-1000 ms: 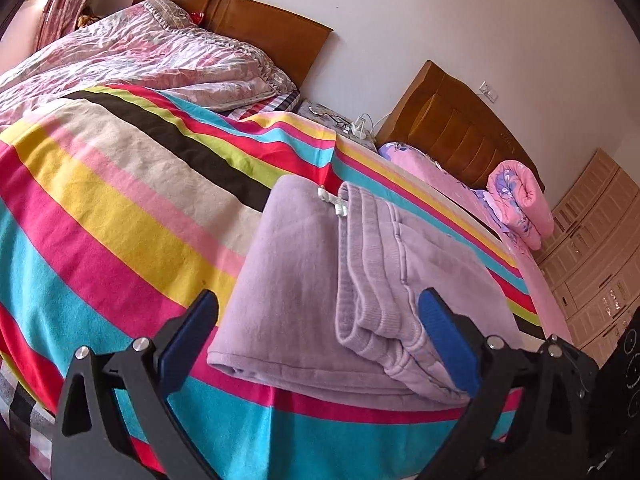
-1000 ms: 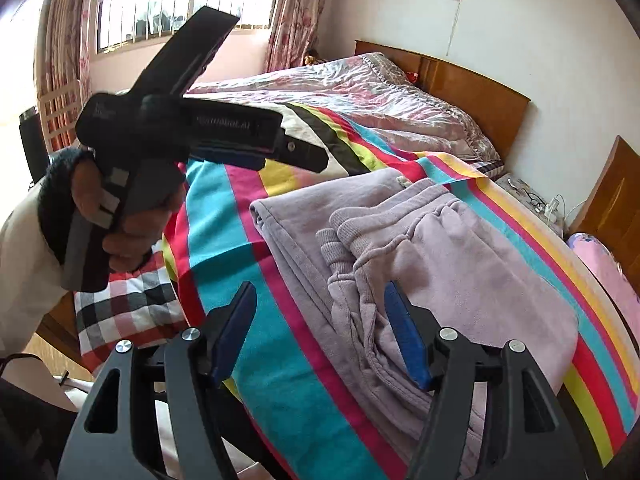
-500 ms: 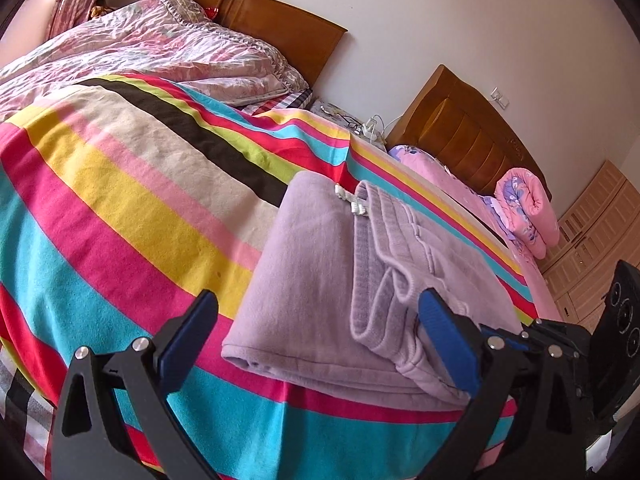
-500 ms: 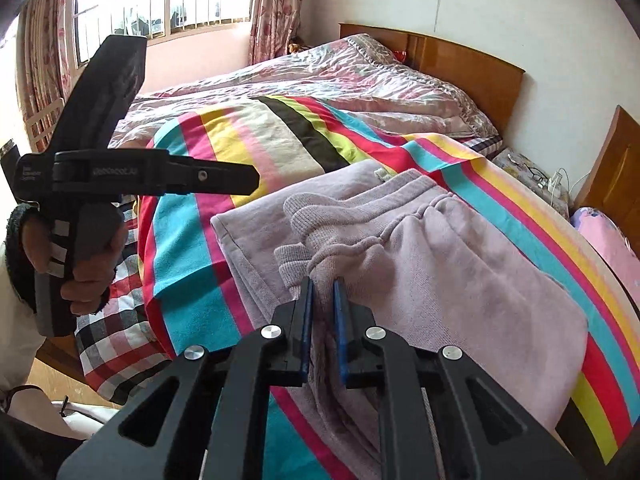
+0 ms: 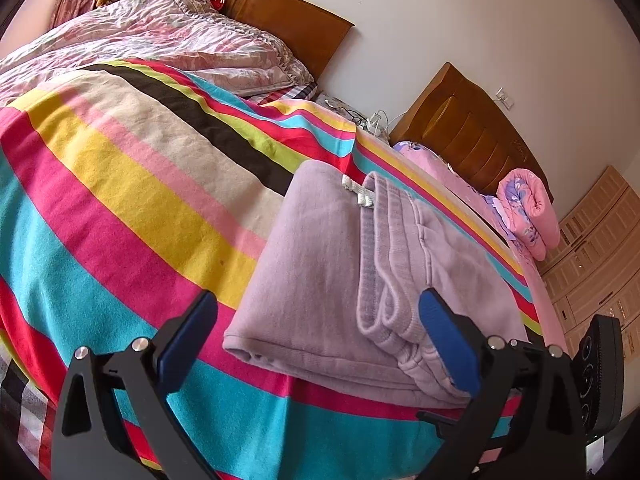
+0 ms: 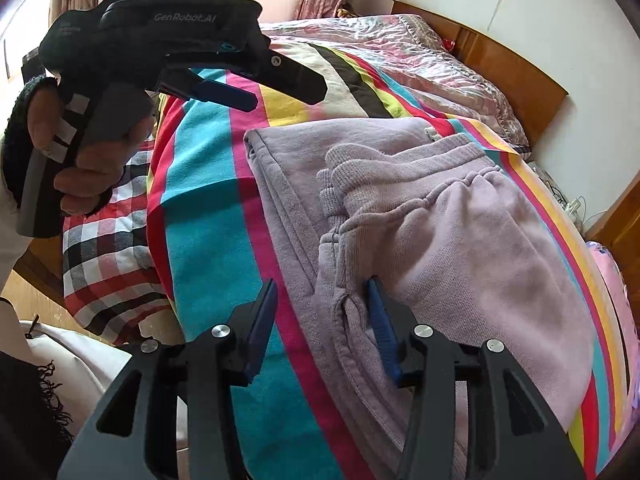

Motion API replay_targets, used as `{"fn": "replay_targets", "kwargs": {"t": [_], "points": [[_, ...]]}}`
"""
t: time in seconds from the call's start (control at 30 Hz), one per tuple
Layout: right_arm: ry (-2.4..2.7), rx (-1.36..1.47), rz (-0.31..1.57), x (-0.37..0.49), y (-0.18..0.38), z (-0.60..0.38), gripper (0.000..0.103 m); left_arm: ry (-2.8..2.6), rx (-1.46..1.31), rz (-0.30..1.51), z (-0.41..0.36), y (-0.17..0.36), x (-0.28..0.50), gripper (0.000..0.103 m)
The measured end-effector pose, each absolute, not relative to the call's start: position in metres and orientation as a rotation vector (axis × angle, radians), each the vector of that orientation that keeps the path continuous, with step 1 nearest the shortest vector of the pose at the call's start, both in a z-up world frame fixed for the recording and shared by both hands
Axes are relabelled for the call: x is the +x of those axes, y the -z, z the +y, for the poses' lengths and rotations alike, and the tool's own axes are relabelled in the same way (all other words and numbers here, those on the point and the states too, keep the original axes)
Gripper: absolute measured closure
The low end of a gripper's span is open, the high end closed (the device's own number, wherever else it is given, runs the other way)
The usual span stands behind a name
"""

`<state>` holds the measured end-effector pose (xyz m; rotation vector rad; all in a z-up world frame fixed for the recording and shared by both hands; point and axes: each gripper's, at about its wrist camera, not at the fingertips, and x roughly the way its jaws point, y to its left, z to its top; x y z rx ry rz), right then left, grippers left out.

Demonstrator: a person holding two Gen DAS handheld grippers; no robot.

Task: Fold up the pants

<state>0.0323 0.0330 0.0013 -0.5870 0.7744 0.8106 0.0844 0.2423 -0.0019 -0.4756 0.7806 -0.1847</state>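
Observation:
Folded lilac sweatpants (image 5: 320,264) (image 6: 460,240) lie on a striped blanket (image 5: 120,200), ribbed cuffs and waistband on top. My left gripper (image 5: 318,294) is open wide and hovers before the near fold without touching the cloth. The right wrist view shows it as well, the left gripper (image 6: 286,94) held in a hand above the blanket. My right gripper (image 6: 322,284) sits low at the pants' near edge, its jaws opening. One of its fingers (image 6: 382,328) is tucked into the folds and the other stands just off the hem, so cloth lies between them unpressed.
A pink quilt (image 5: 160,36) and wooden headboard (image 5: 288,20) lie beyond the blanket. A second bed with rolled pink bedding (image 5: 528,208) stands to the right, with a wardrobe (image 5: 596,248) behind. A plaid sheet (image 6: 108,248) hangs over the bed's edge above the floor.
The right gripper's jaws closed together at the cuffs, then parted again as it sank onto the pants' near edge. The left gripper stayed open and nearly still.

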Motion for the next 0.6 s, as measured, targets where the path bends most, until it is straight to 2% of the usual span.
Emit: {"fn": "replay_targets", "kwargs": {"t": [0.07, 0.13, 0.17, 0.23, 0.43, 0.6], "points": [[-0.789, -0.635, 0.748, 0.031, 0.003, 0.033, 0.063, 0.202, -0.483, 0.783, 0.242, 0.001, 0.084, 0.002], [-0.755, -0.676, 0.710, 0.029, 0.005, 0.032, 0.082, 0.242, -0.504, 0.791, 0.242, 0.000, 0.084, 0.002], [-0.738, -0.670, 0.704, 0.030, 0.003, 0.030, 0.086, 0.273, -0.525, 0.799, 0.242, 0.000, 0.085, 0.002], [-0.738, -0.653, 0.678, 0.030, -0.001, 0.025, 0.090, 0.349, -0.591, 0.823, 0.243, 0.001, 0.089, 0.002], [-0.710, -0.539, 0.601, 0.027, -0.023, 0.012, 0.091, 0.561, -0.844, 0.970, 0.240, 0.013, 0.110, 0.002], [-0.705, -0.486, 0.565, 0.028, -0.041, 0.006, 0.091, 0.611, -0.827, 1.082, 0.208, 0.010, 0.134, 0.002]]}}
